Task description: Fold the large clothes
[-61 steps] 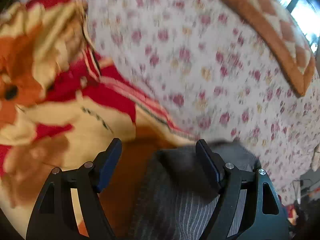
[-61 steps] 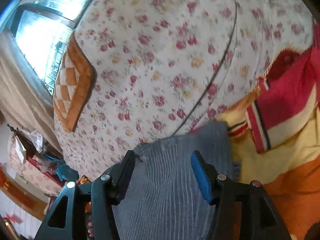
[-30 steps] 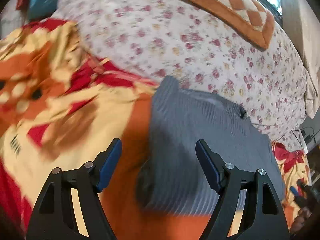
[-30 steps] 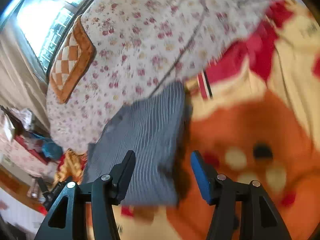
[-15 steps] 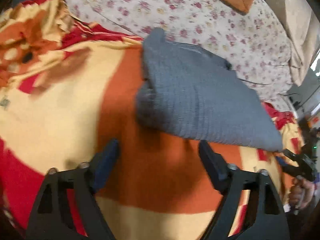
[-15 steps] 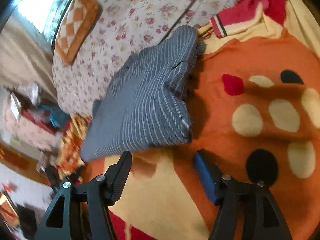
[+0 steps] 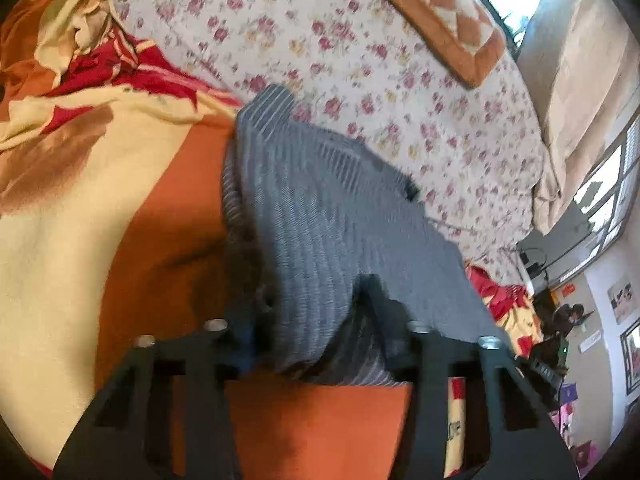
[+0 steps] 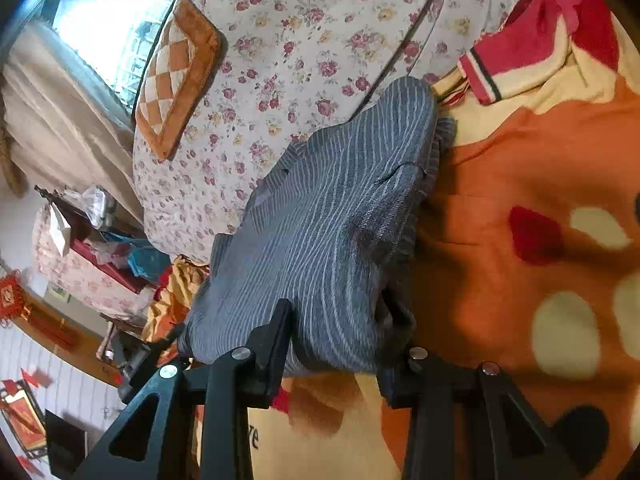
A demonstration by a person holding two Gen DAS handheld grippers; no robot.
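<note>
Folded grey pinstriped cloth garment on the bed

Soft, limp; I'd grip its near hem, both claws apart around it.

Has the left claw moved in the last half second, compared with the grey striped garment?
Yes. The left claw has come forward onto the near edge of the grey striped garment, which lies on the orange blanket; earlier only blanket lay between its fingers.

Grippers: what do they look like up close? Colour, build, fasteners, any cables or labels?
Both the left gripper and the right gripper are matte black two-finger units. Each finger sits on an angular black bracket with triangular cut-outs and round silver screw heads. The fingertips are flat, dark rectangular pads. No cables, labels or sleeves show in either wrist view.
</note>
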